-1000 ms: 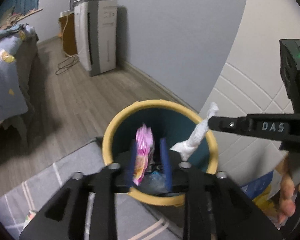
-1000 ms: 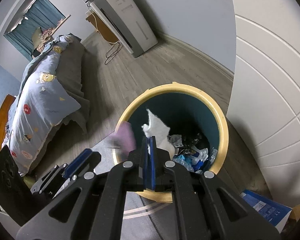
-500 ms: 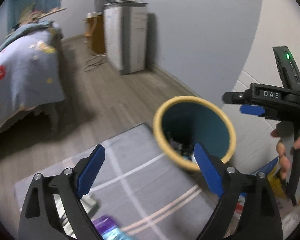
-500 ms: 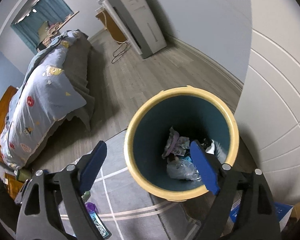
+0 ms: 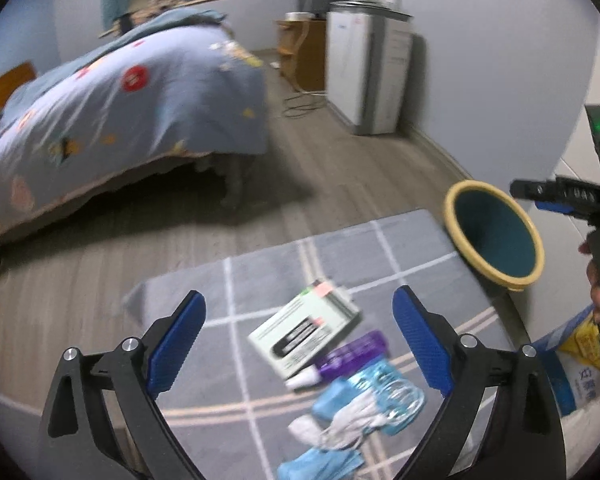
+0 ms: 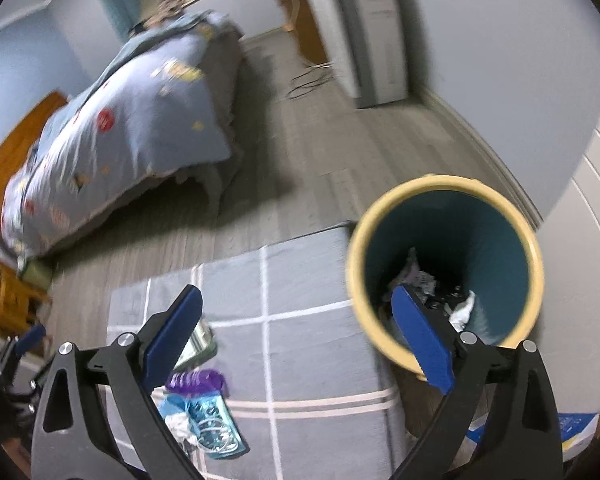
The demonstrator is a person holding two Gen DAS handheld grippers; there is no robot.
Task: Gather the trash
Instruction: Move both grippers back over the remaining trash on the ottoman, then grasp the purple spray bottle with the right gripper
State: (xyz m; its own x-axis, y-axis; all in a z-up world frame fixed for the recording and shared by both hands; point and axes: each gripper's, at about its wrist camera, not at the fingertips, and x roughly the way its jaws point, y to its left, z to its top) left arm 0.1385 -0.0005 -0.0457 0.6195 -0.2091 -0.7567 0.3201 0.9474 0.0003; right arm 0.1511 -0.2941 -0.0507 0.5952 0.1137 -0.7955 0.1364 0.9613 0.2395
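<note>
The yellow-rimmed teal bin (image 6: pixel 444 184) stands at the rug's corner with a white tissue (image 6: pixel 464 308) and other scraps inside. My right gripper (image 6: pixel 296 296) hovers beside its near rim, jaws opening, nothing between them. My left gripper (image 5: pixel 298 300) hangs over the grey checked rug (image 5: pixel 260 264), jaws also opening and empty. Below it lie a green-and-white box (image 5: pixel 304 328), a purple wrapper (image 5: pixel 352 356), a clear blue packet (image 5: pixel 388 396), a white tissue (image 5: pixel 340 424) and blue cloth (image 5: pixel 320 464). The bin (image 5: pixel 496 236) and right gripper (image 5: pixel 540 200) sit far right.
A bed (image 5: pixel 120 92) with a blue quilt fills the left. A white appliance (image 5: pixel 364 76) and a wooden cabinet (image 5: pixel 300 48) stand at the far wall, with a cable (image 5: pixel 300 104) on the floor. A blue bag (image 5: pixel 568 368) leans by the white panelled wall.
Both grippers opened over the bin: the pink wrapper left the left one, the white tissue the right. Both then drew back, the left far out over the rug.
</note>
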